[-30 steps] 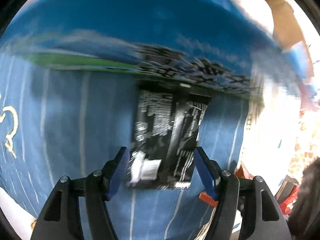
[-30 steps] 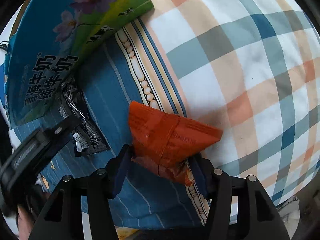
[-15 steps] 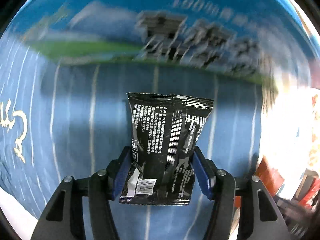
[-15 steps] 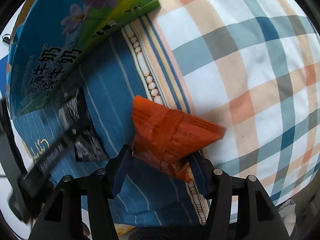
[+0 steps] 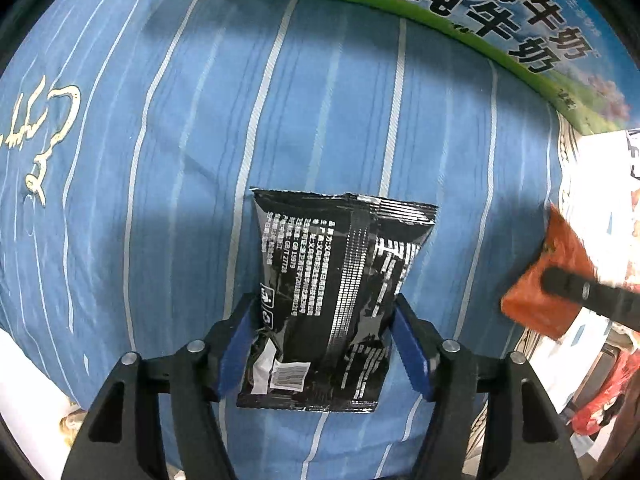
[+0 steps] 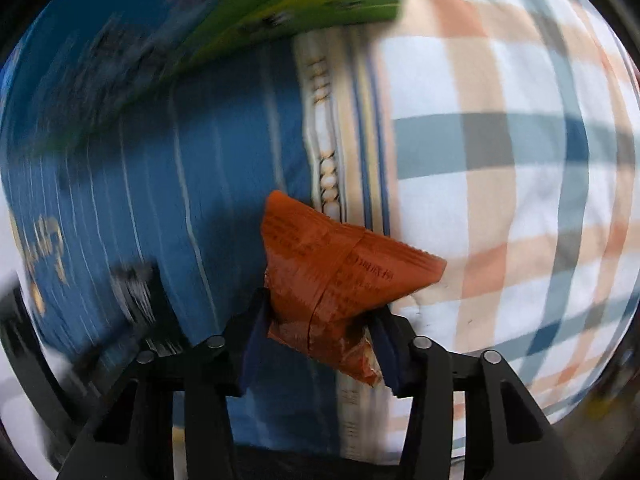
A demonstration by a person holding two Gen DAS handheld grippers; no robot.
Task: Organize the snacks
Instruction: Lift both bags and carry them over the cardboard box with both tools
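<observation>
A black snack packet (image 5: 336,288) lies flat on the blue striped cloth (image 5: 160,160). My left gripper (image 5: 325,304) points down over it, and its jaws are opening with the packet's lower half between the blue pads, no longer squeezed. My right gripper (image 6: 320,314) is shut on a crumpled orange snack packet (image 6: 336,276), held just above the seam between the blue cloth and the plaid cloth (image 6: 500,160). The left wrist view also shows that orange packet (image 5: 536,292) at its right edge. The black packet (image 6: 136,292) is a blur at the left of the right wrist view.
A blue and green milk carton box (image 5: 480,12) lies along the far edge of the blue cloth, also seen as the box (image 6: 280,12). Red plastic packaging (image 5: 600,404) sits off the cloth at the lower right.
The left gripper carried the black packet away from the milk box, and its pads now stand wider around it. The right gripper closed tighter on the orange packet and rolled and shifted.
</observation>
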